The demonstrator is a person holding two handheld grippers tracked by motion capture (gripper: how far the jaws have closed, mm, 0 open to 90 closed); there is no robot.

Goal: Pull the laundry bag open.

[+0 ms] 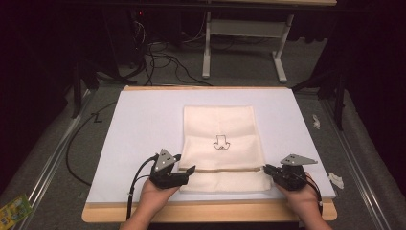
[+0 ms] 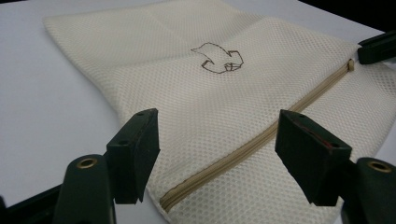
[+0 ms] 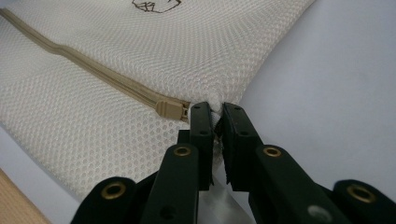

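The mesh bag [image 1: 221, 146] lies flat on the white table [image 1: 143, 124], slightly toward 6 o'clock of the table's centre, with its long axis running from 12 to 6 o'clock. The left gripper [image 1: 187, 171] sits at the bag's 7 o'clock corner, at the left end of the zipper [image 1: 222, 169]. In the left gripper view, its jaws are spread wide apart, released, straddling the near edge of the bag [image 2: 205, 107] with the zipper [image 2: 261, 135] end lying between them; neither jaw visibly touches the fabric. The right gripper [image 1: 266, 168] is at the bag's 5 o'clock corner. In the right gripper view, the right gripper [image 3: 215, 122] is clenched on the edge of the bag [image 3: 140, 60], pinching a small fold of mesh just beside the zipper pull [image 3: 170, 109], which lies at 9 o'clock of the jaw tips. The bag is cream-coloured, fine-holed netting, rectangular, with fold creases across it. A tan zipper runs straight across its width near the 6 o'clock end. A small dark outlined emblem [image 1: 221, 143] is printed near the bag's centre. Each gripper is held by a hand [image 1: 158, 191] entering from the 6 o'clock edge of the table.
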